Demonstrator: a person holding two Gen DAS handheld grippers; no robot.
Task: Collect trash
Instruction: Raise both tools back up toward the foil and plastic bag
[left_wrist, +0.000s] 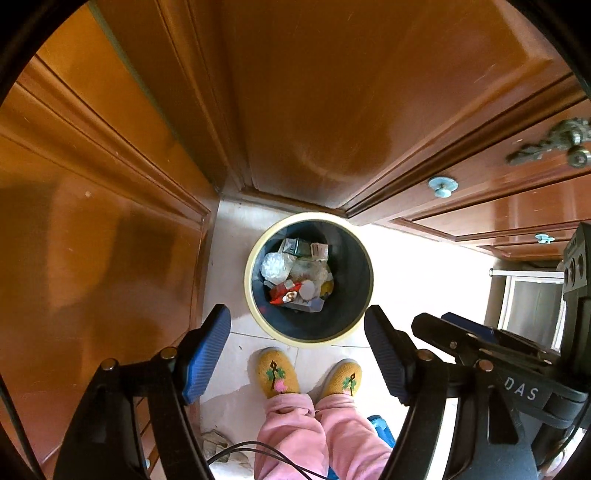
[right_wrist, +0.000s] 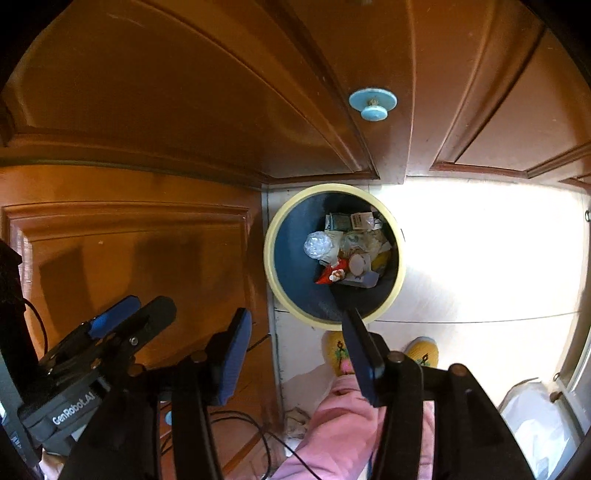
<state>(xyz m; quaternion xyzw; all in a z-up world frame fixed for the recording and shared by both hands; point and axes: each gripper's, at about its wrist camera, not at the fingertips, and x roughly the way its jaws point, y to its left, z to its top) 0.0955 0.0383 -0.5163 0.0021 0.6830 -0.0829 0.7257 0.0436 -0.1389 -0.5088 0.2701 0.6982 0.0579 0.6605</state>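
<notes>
Floor pale tile | wooden cabinets | bin in corner

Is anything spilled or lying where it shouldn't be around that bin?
Mostly tidy: the trash sits inside the bin. One crumpled scrap lies on the floor by the wooden cabinet, near the person's slippers, outside the bin. Both grippers are open and empty.
</notes>
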